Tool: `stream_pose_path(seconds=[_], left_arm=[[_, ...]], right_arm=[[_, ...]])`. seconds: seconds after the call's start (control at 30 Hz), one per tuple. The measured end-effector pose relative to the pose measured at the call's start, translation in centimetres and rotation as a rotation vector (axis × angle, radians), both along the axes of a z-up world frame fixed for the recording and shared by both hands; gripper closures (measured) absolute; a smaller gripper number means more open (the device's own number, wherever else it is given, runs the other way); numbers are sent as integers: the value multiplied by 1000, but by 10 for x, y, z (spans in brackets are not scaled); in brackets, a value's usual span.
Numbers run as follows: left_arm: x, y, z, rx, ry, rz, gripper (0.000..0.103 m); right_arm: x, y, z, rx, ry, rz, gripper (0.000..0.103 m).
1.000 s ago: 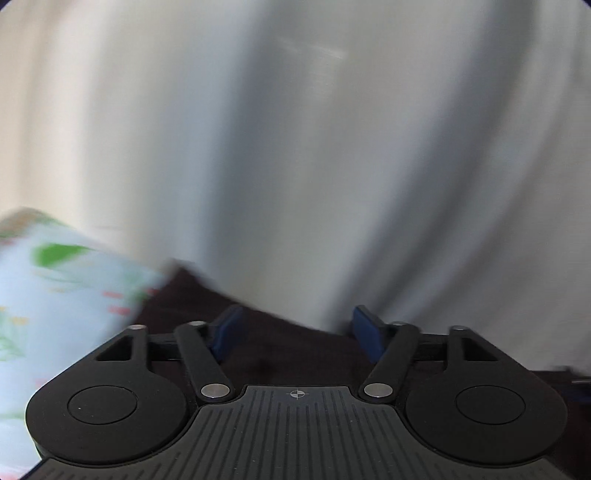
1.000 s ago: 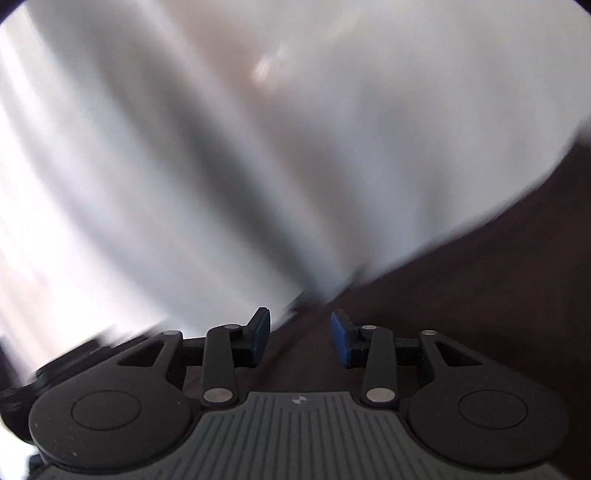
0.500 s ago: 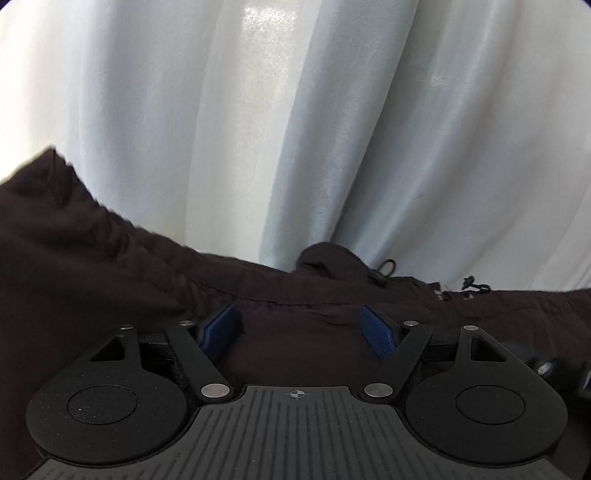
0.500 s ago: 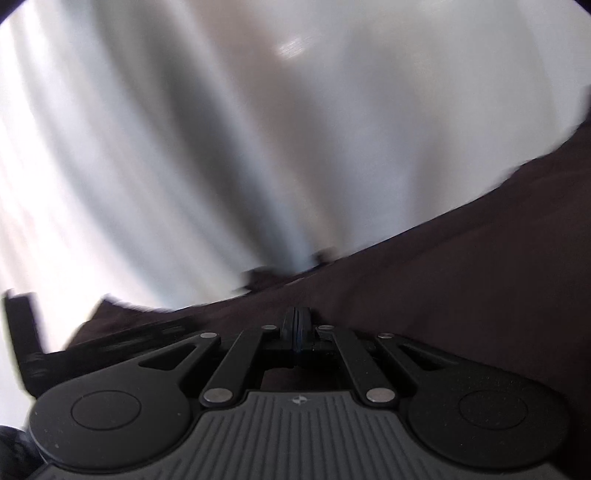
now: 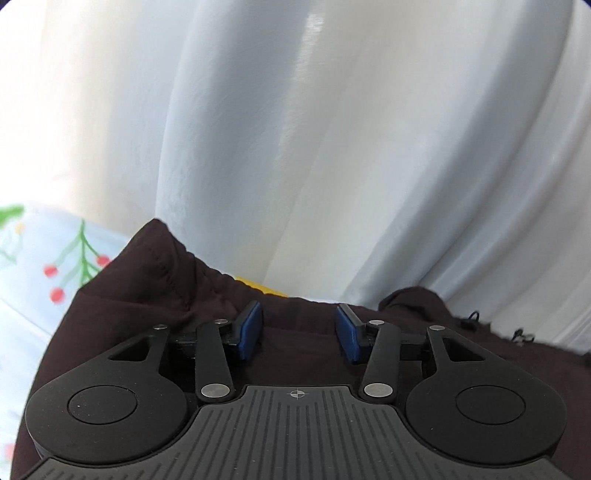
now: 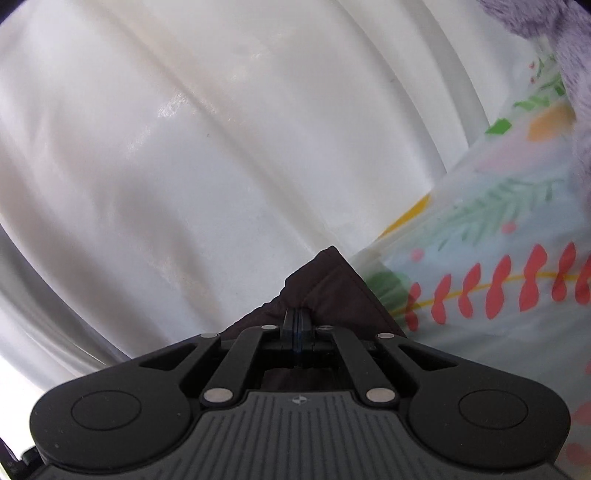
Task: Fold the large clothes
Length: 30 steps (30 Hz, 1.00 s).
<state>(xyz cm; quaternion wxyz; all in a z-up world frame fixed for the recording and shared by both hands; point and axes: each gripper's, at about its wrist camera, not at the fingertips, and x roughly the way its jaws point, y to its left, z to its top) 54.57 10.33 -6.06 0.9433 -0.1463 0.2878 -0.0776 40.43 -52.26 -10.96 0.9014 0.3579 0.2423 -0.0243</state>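
Note:
A large dark brown garment (image 5: 155, 295) lies spread on a floral sheet, with a stitched hem along its far edge. My left gripper (image 5: 299, 330) hovers low over that edge. Its jaws are closing, the blue pads (image 5: 251, 328) still stand apart, and cloth lies flat between them without being pinched. In the right wrist view, my right gripper (image 6: 297, 325) is shut, its pads pressed together on a corner of the dark garment (image 6: 328, 280), whose pointed tip sticks out past the fingertips.
A white curtain (image 5: 332, 129) hangs close behind the garment's far edge in both views. The light blue floral sheet (image 6: 498, 258) spreads to the right, and the same floral sheet (image 5: 40, 266) shows at the left. Something purple and fuzzy (image 6: 554, 22) sits at the top right. A yellow strip (image 5: 258, 288) peeks out by the hem.
The right gripper went from open to shut on the garment and swung over to the floral sheet. The left gripper dropped toward the hem, its pads came closer together, and the sheet reappeared at left.

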Motion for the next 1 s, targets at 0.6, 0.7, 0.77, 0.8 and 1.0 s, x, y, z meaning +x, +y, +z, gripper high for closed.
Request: stream_pose_path(seconds=[0.6, 0.7, 0.77, 0.8, 1.0], left_arm=[[0, -7, -3, 25, 5, -2, 46], [-13, -18, 7, 76, 13, -22, 23], [-31, -35, 19, 144, -4, -17, 11], [-40, -46, 24, 166, -16, -28, 10], [-61, -129, 44, 132, -41, -149, 5]], right_arm=[[-7, 3, 0, -29, -9, -31, 103], [-18, 33, 29, -195, 8, -97, 91], [-26, 65, 50, -225, -48, -25, 89], [-26, 87, 58, -202, -80, 50, 89], [-1, 195, 51, -123, -81, 350, 90]])
